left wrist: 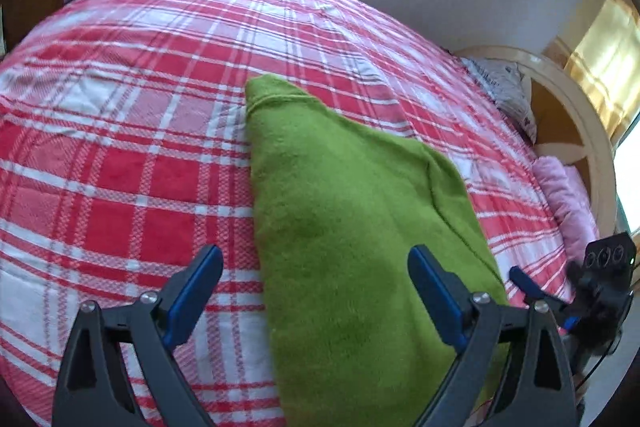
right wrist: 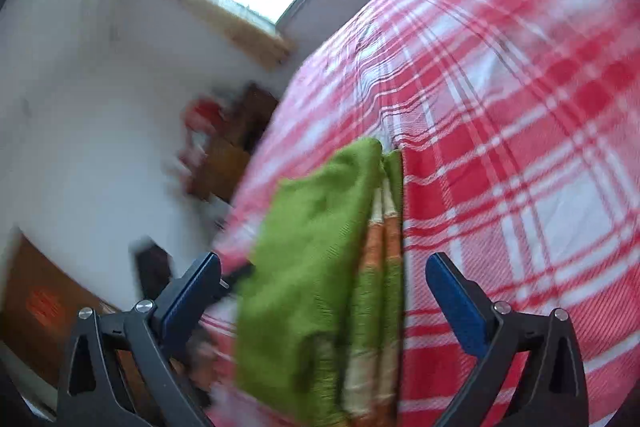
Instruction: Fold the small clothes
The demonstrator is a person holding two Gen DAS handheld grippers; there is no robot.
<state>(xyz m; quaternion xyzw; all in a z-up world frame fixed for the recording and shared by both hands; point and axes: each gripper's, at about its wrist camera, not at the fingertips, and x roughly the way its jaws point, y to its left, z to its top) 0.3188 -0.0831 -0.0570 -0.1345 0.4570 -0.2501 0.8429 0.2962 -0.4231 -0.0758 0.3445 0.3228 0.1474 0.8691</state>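
Fleece: soft green fleece garment, folded into a long wedge, orange-and-cream striped layers showing along one edge in the right wrist view
Place: lying flat on the red-and-white plaid bedspread, near the bed's near edge, narrow end pointing away toward the far side
Left tongs: released, blue pads spread wide, nothing pinched; the garment's near edge lying below and between them, the right-hand pad over the fleece
Right tongs: released, spread as wide as they go, garment lying between the pads but untouched by them; view blurred
Weight: probably light, easy to lift from one corner
Stiffness: limp, no shape of its own; likely to sag and unfold if raised by a single layer
Surface: fuzzy nap, good bite for the pads, little risk of slipping
Fragility: none apparent
Where to take hold: at a corner or along the folded edge, pinching all layers together, striped ones included
Risk: catching the bedspread underneath along with the fleece
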